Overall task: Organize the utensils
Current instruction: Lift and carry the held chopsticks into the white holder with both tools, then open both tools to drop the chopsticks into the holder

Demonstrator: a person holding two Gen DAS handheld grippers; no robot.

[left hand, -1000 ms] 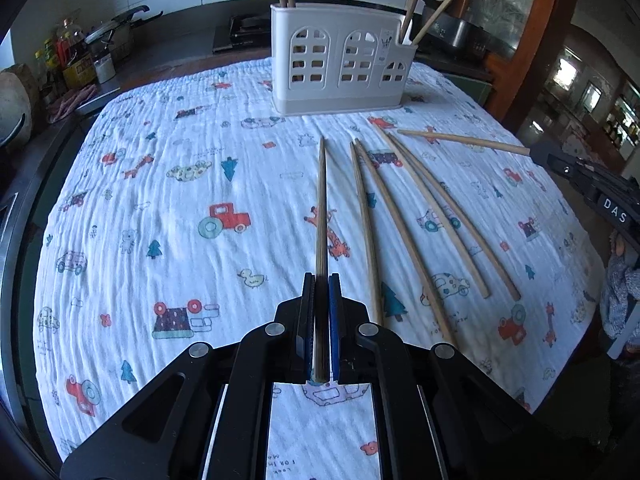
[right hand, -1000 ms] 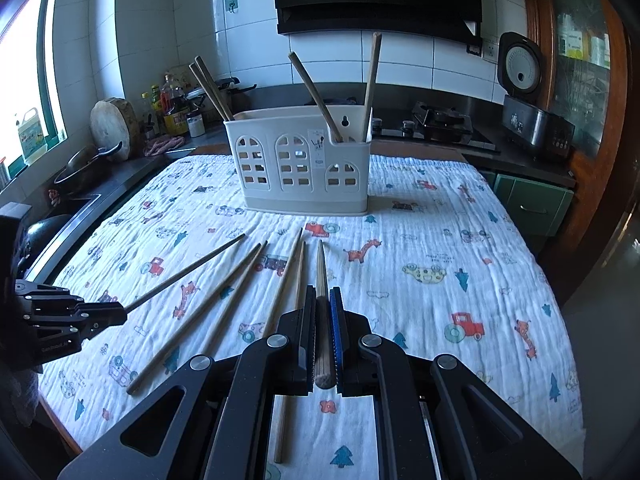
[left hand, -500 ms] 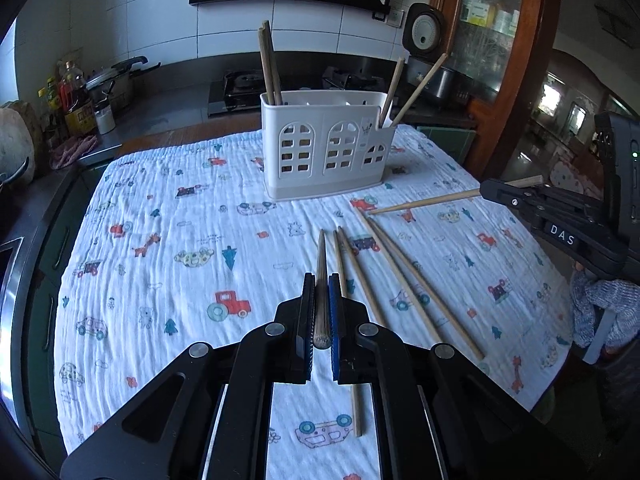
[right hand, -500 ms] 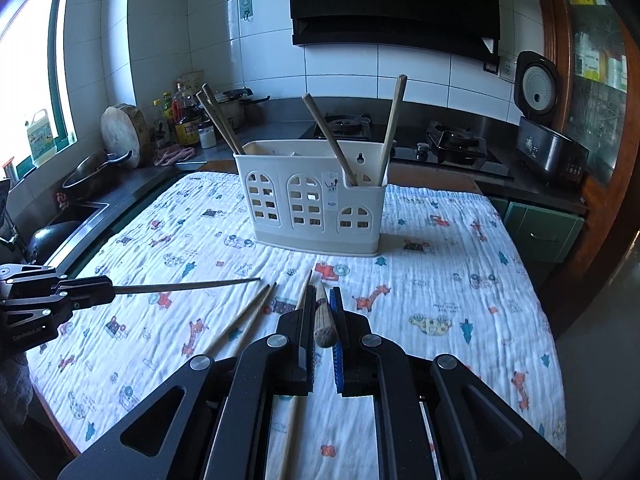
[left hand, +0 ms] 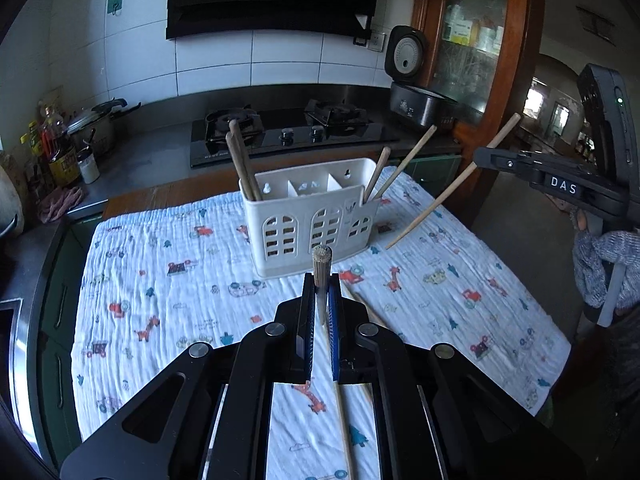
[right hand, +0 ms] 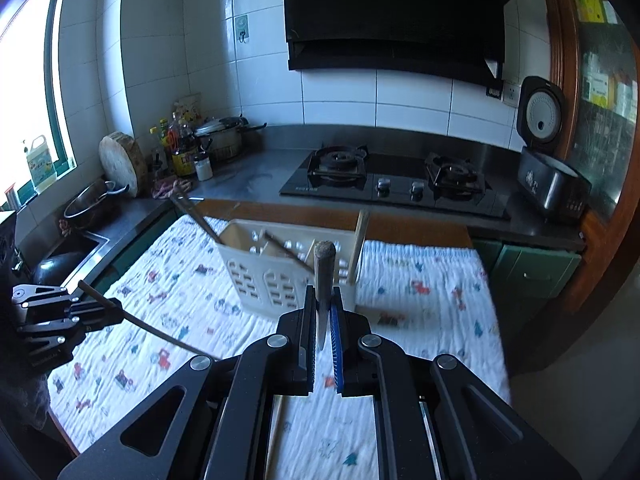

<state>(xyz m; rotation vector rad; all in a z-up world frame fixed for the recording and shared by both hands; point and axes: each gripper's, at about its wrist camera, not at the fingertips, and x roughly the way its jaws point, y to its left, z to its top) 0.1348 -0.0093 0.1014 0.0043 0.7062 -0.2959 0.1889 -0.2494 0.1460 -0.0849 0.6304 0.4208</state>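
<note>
A white utensil holder (left hand: 312,216) (right hand: 272,276) stands on the printed cloth and has wooden chopsticks (left hand: 240,168) leaning in its end compartments. My left gripper (left hand: 320,292) is shut on one wooden chopstick (left hand: 322,258), whose blunt end points up in front of the holder. My right gripper (right hand: 323,304) is shut on another chopstick (right hand: 324,264), held above the cloth just short of the holder. Each gripper shows in the other's view, the right gripper (left hand: 492,158) with its stick slanting down and the left gripper (right hand: 104,306) likewise. Loose chopsticks (left hand: 344,420) lie on the cloth under my left gripper.
The printed cloth (left hand: 160,280) covers a table that ends at the right and near sides. Behind it runs a counter with a gas hob (left hand: 280,132), a rice cooker (left hand: 416,92), a pot (left hand: 96,128) and bottles (left hand: 60,152). A sink (right hand: 80,240) lies at the left.
Both grippers have risen and come closer to the holder, each lifting its chopstick off the cloth. The sticks now hang tilted in the air.
</note>
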